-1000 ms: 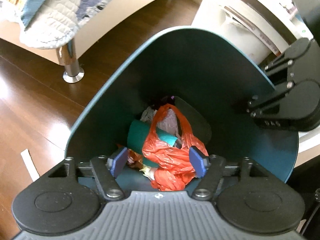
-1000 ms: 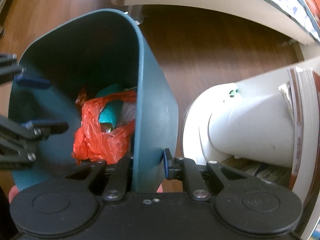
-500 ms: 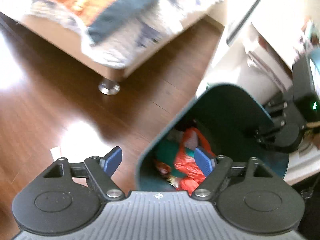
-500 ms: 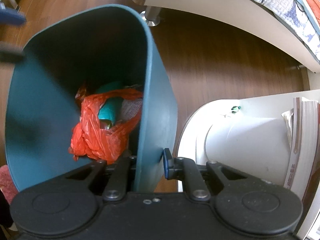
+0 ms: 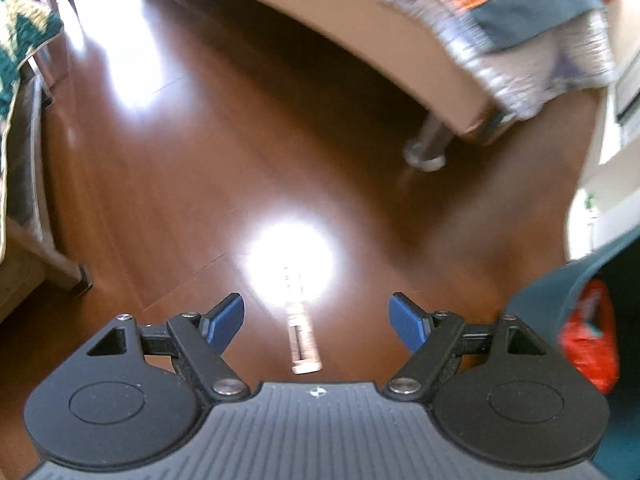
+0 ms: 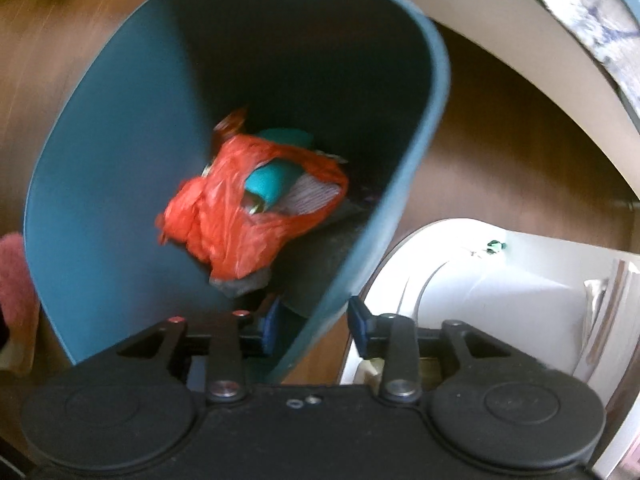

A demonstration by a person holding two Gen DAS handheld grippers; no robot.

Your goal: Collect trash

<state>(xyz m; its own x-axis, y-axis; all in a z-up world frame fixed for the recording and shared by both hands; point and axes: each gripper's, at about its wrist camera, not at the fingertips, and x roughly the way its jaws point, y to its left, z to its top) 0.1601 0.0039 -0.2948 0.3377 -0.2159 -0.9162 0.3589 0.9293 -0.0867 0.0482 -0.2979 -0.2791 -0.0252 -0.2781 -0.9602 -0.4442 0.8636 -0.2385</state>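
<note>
A teal trash bin [image 6: 100,208] fills the right wrist view, with a red plastic bag [image 6: 224,224] and other trash inside. My right gripper [image 6: 314,326] straddles the bin's near rim, one finger inside and one outside, closed on the wall. In the left wrist view my left gripper [image 5: 316,320] is open and empty above the wooden floor. A narrow strip of paper trash [image 5: 300,324] lies on the floor between its fingers. The bin's edge [image 5: 560,280] and the red bag [image 5: 588,340] show at the right.
A bed with a quilt [image 5: 520,32] stands beyond, its metal leg [image 5: 426,152] on the floor. A white shelf unit [image 6: 500,280] sits right of the bin. Another piece of furniture with a knitted cover [image 5: 20,60] stands at the left.
My left gripper has swung left, away from the bin's opening, and now faces the floor with the paper strip. My right gripper still holds the bin rim; the bin has shifted slightly.
</note>
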